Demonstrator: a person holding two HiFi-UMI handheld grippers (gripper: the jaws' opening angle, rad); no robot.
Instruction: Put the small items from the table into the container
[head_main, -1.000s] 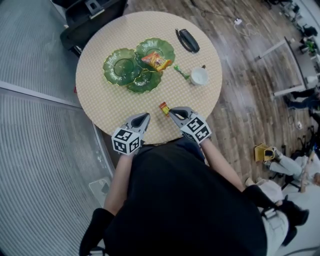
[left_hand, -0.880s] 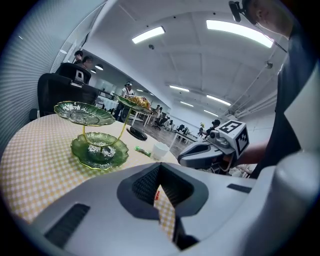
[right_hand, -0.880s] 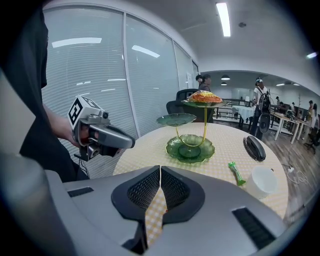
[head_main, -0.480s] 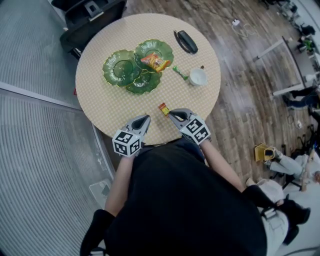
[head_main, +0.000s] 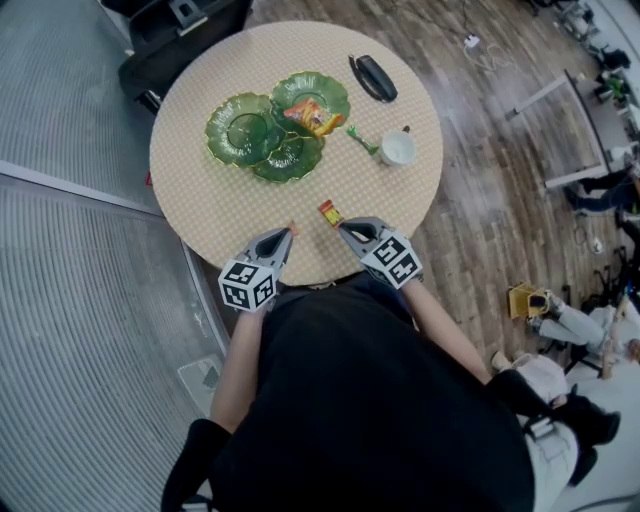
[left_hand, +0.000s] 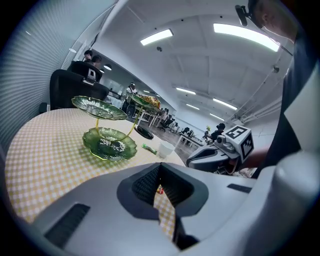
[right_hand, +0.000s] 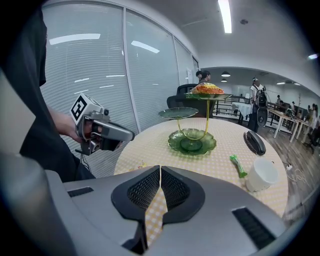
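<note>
Table (head_main: 215, 195), one tiered dish (head_main: 245, 130), one cup (head_main: 398, 150), one red packet (head_main: 329, 212), left claw (head_main: 289, 231), right claw (head_main: 342, 226), both pressed together

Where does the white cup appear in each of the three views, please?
Head view: white cup right of the table's centre.
Left gripper view: white cup mid-frame, just above the jaws.
Right gripper view: white cup at the right, near the table edge.
Shared landmark: the green tiered stand, left of the cup in every view.
</note>
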